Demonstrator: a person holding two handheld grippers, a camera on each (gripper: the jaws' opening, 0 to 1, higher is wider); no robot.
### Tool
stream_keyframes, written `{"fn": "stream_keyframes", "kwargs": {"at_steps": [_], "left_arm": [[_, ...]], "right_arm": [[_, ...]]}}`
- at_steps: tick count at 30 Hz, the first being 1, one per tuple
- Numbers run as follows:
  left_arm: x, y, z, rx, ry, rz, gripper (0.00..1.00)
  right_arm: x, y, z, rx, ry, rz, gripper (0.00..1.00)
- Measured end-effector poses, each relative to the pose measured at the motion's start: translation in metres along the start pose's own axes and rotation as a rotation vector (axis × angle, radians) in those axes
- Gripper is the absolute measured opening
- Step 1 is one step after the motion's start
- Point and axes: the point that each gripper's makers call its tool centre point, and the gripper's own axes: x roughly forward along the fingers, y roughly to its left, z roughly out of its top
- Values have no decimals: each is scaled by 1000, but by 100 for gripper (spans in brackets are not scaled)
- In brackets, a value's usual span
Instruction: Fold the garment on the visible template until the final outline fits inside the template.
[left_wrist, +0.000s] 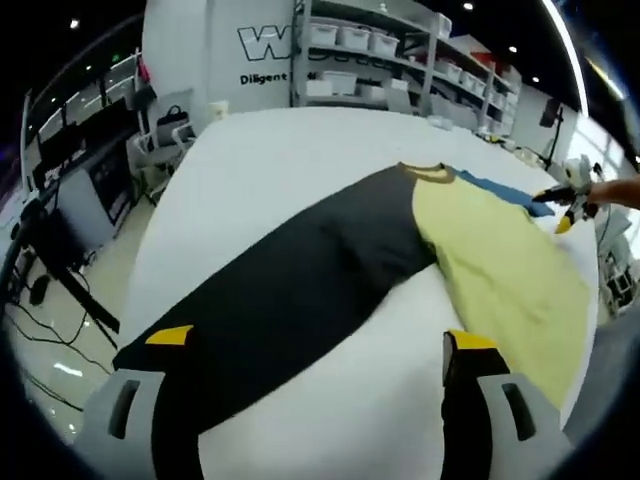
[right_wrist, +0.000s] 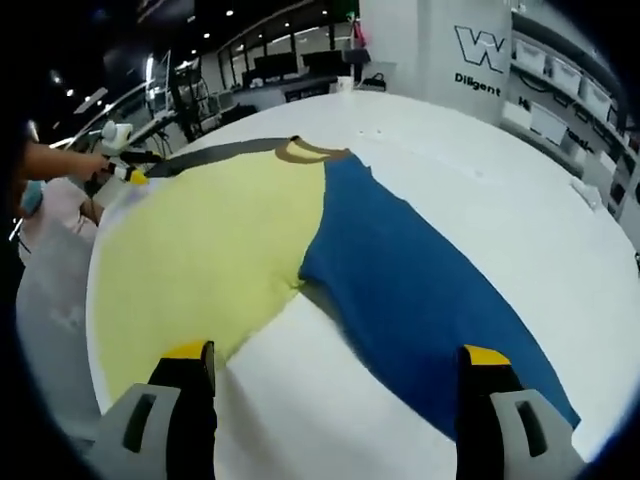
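On a white table, spread flat: one long-sleeved garment in three colour panels.

- Body panel: pale yellow, centre of the garment, with an ochre collar at the neck.
- Sleeve, dark charcoal: in the left gripper view it runs from the collar diagonally toward the camera, its cuff end reaching the table's near edge, partly behind the left-hand jaw.
- Sleeve, blue: in the right gripper view it runs from the collar toward the lower right, the cuff end lying near the right-hand jaw.
- Left gripper: jaws spread wide apart, yellow-tipped, nothing between them but cloth and tabletop below (contact with the fabric cannot be judged). It appears again at the far left of the right gripper view, held in a hand at the garment's far edge by the charcoal sleeve.
- Right gripper: jaws likewise parted and holding nothing, poised over the yellow hem and the blue sleeve. Seen from the left gripper view it sits at the far right by the blue cloth, a forearm behind it.
- Template: no outline can be made out on the table.
- Surroundings: shelving with white bins; a white wall panel with lettering; desks and chairs beyond the table.
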Motion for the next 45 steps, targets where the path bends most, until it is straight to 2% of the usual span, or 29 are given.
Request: {"fn": "stream_keyframes", "kwargs": {"at_steps": [3,5,8,11,14,16,20,22,23,26,31,33,36,38,39,42,45], "left_arm": [[-8,13,-2,-38,-28,70,95],[-14,23,2,-44,-74,126,93],[-21,35,-6,-68,-74,182,90],[-29,52,-17,-87,-64,237,80],[-37,66,-26,-169,-66,274,79],[-40,76,-28,-187,-72,292,77],[-46,86,-29,-187,-79,304,70],[-47,89,-33,-254,-83,304,66],[-48,91,-35,-262,-79,301,64],[-47,92,-39,-256,-65,306,58],[-47,93,-47,-288,-39,318,41],[-47,94,-48,-262,-41,328,38],[-47,96,-47,-278,-40,339,35],[-47,100,-49,-264,-27,361,29],[-45,98,-46,-253,-39,338,27],[-46,99,-45,-220,-35,344,21],[-45,98,-47,-201,-15,332,3]], "right_arm": [[-4,5,3,14,-24,7,100],[-5,7,4,32,-37,11,100],[-7,9,5,33,-39,9,100],[-9,10,9,37,-49,10,100],[-13,14,12,38,-56,17,100],[-16,13,13,22,-56,8,100],[-20,11,13,23,-63,6,100],[-22,10,12,22,-62,2,100],[-23,10,12,20,-65,-1,100],[-31,7,19,116,-125,-10,100],[-41,2,14,96,-113,-28,100],[-46,0,14,92,-117,-33,100],[-52,-2,14,102,-126,-43,100],[-56,-2,13,103,-130,-50,100],[-58,-1,13,103,-132,-51,100],[-62,3,13,93,-139,-50,100],[-67,8,16,96,-156,-44,100]]}}
